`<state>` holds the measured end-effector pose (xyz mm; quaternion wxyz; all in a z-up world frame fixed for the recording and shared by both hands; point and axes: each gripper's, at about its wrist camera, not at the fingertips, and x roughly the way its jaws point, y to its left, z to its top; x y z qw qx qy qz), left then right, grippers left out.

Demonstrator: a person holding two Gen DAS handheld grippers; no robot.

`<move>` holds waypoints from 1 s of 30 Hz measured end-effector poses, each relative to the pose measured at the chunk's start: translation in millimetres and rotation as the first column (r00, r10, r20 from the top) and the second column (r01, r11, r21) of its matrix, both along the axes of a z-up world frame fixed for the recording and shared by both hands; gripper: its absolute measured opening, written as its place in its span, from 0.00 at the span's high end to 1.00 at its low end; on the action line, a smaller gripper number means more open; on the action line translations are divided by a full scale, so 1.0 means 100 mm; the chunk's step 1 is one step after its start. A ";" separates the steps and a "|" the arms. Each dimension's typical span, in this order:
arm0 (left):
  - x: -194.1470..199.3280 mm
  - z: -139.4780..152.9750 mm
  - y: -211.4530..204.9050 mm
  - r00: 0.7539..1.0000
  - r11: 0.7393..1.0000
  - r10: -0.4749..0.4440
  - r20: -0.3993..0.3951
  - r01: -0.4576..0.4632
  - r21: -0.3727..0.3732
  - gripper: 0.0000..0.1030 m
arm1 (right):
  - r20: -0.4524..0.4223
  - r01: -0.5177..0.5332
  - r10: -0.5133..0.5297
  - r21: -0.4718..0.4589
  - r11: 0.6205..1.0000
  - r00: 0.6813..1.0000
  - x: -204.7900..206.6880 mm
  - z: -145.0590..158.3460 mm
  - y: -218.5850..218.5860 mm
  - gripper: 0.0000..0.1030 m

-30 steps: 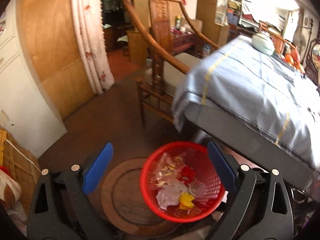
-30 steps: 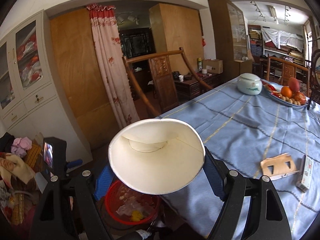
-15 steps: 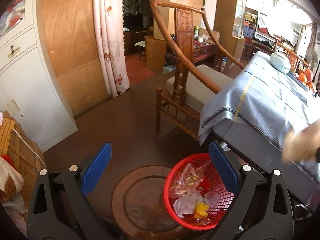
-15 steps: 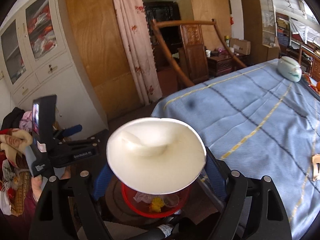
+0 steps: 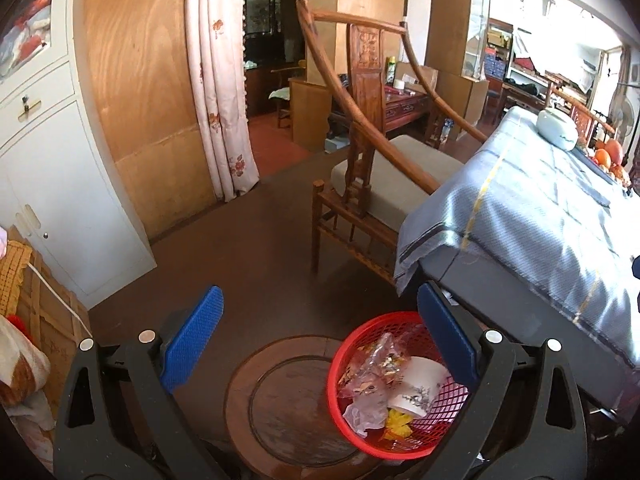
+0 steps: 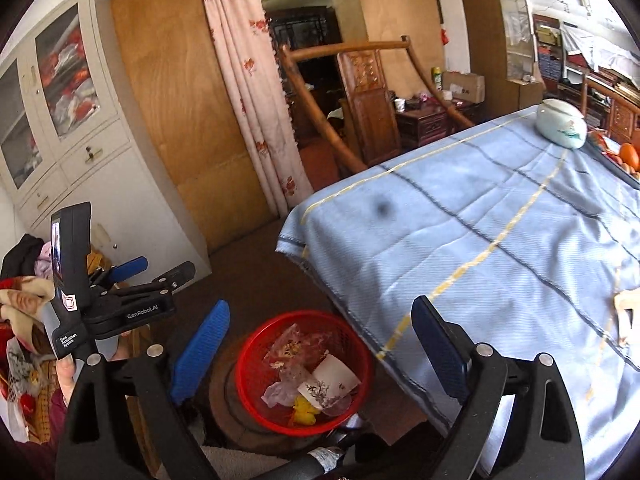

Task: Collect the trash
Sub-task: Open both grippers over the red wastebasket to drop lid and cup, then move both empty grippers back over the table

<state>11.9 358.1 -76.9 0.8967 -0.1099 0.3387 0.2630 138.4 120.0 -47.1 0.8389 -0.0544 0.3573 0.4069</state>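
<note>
Red mesh basket (image 6: 304,368) sits on a round wooden stool (image 5: 288,412) beside the bench (image 6: 480,240), paper cup (image 6: 328,384) lying inside among wrappers. Left claw (image 5: 318,340) hangs released, nothing in it; right claw (image 6: 320,344) is empty too, jaws opening above the basket.

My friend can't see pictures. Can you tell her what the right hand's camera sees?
A red mesh basket sits on a round wooden stool beside the table, holding a white paper cup and plastic wrappers. The right gripper hangs above it, blue fingers opening with nothing between them. A blue tablecloth covers the table on the right; the left gripper shows at left.
</note>
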 end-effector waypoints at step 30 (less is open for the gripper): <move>-0.23 1.08 -2.18 0.883 0.882 -0.432 0.185 0.370 0.292 0.07 | 0.280 0.405 -0.512 0.363 0.839 0.812 -1.04 1.14 -2.93 0.06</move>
